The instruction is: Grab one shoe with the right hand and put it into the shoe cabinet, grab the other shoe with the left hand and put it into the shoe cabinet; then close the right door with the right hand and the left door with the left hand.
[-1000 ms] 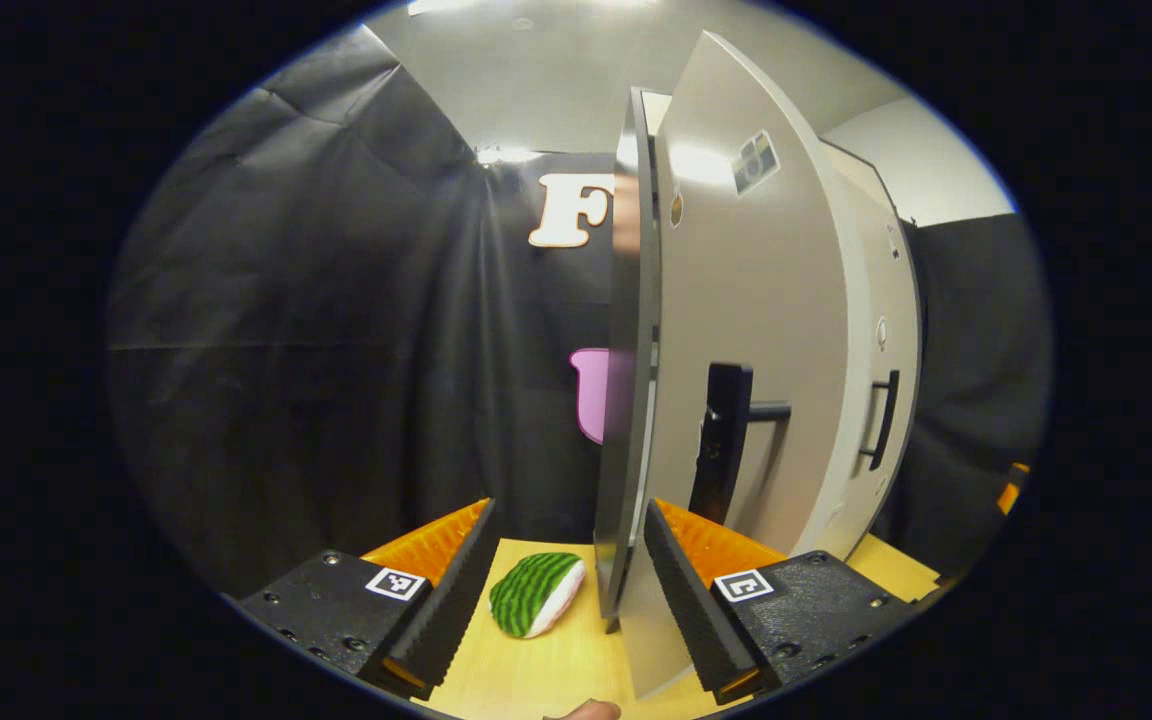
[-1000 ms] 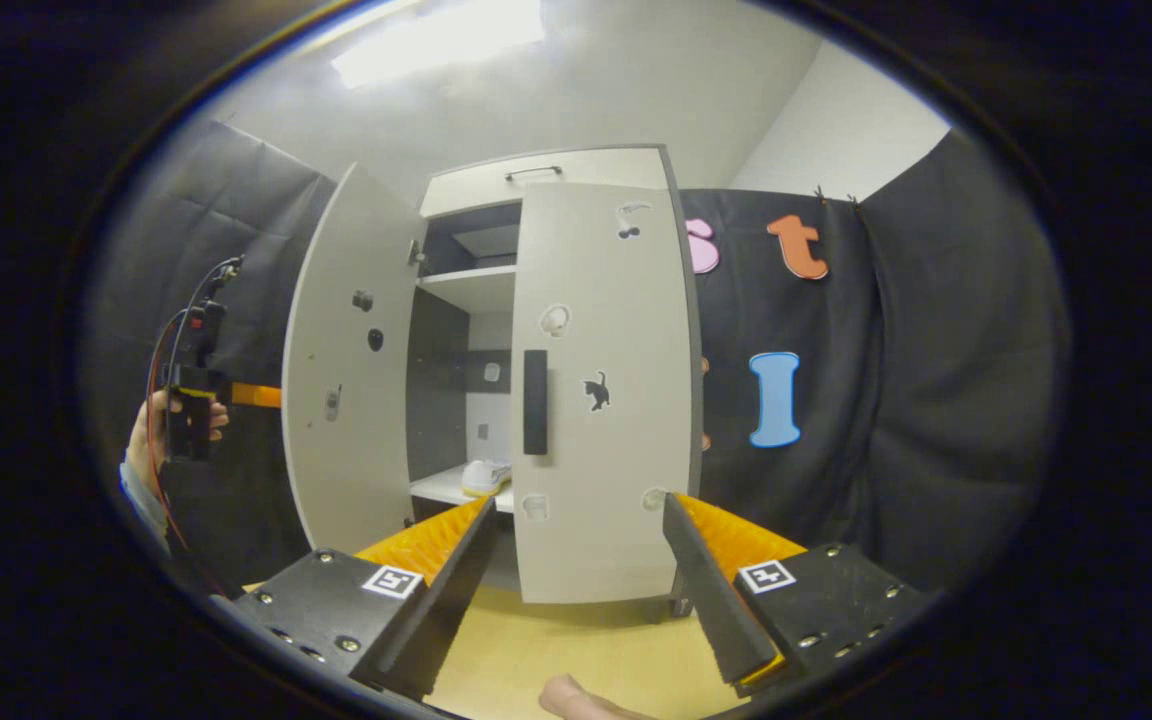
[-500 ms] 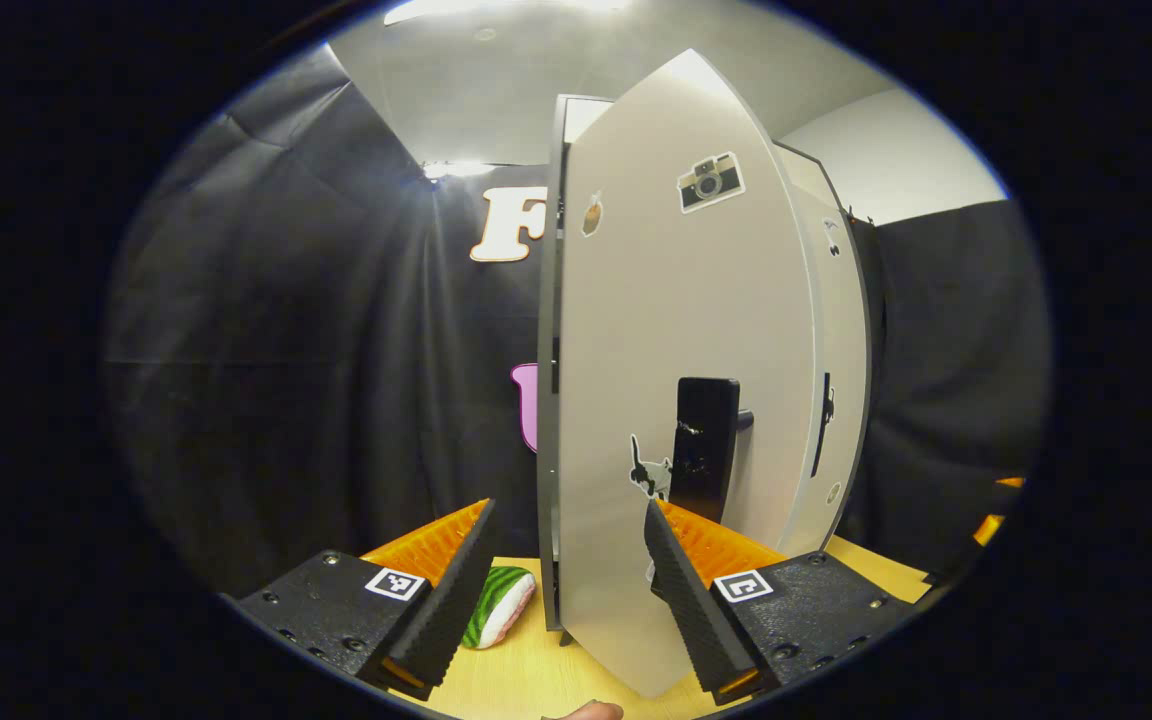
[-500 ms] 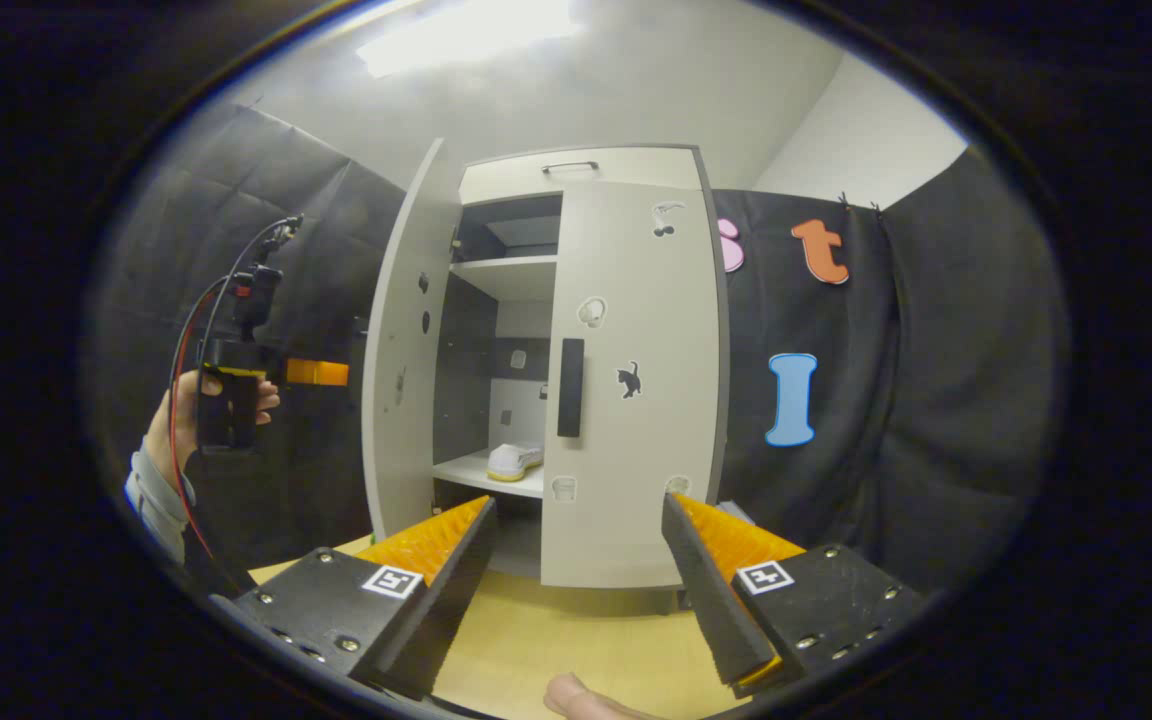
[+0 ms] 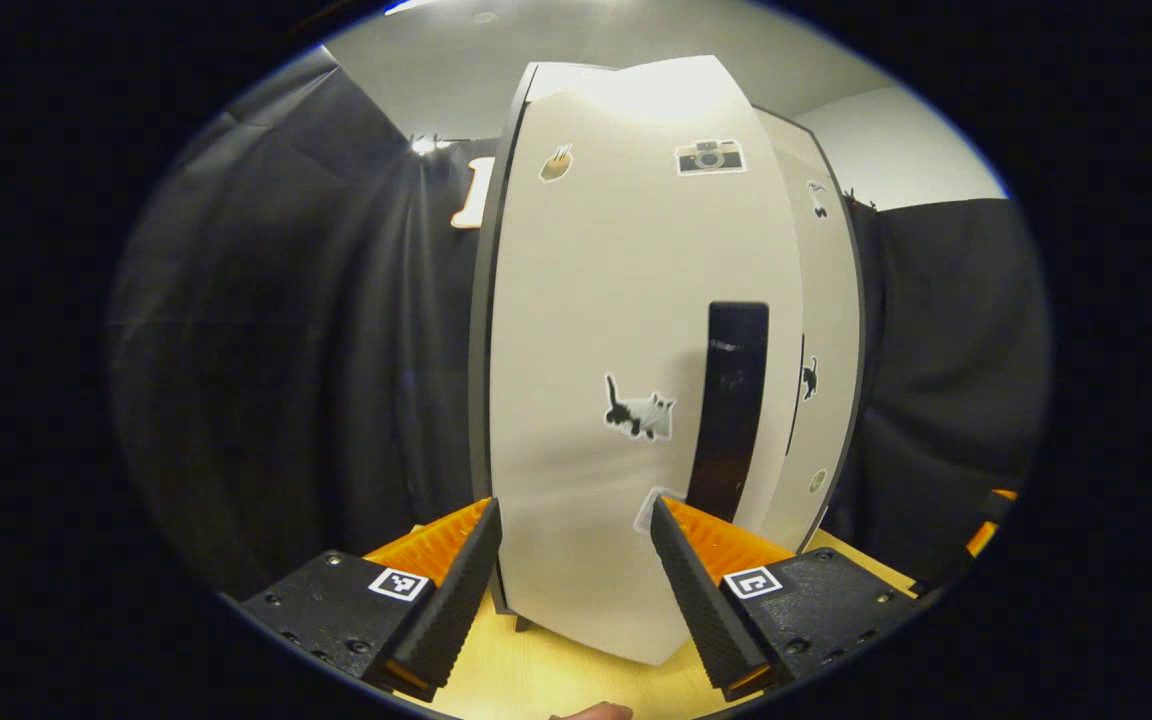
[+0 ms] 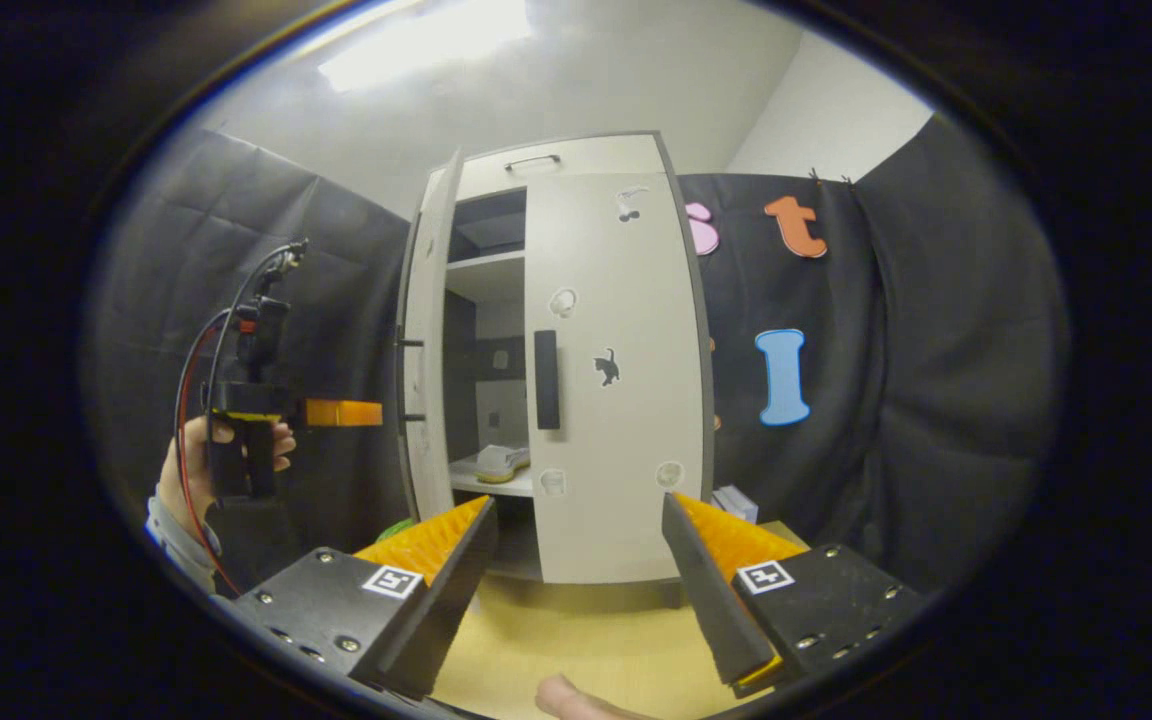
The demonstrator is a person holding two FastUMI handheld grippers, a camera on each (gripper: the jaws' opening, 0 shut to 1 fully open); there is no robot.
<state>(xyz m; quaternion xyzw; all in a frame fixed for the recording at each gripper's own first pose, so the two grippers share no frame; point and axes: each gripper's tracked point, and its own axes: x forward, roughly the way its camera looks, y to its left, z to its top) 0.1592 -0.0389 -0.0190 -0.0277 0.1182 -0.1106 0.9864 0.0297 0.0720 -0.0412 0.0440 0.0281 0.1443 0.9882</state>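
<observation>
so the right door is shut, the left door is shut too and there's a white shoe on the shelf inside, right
Not quite: the left door is not shut. The right gripper view shows it standing ajar, with the dark inside of the shoe cabinet showing between it and the right door. The rest holds: the right door is shut and a white shoe lies on the shelf inside.
</observation>
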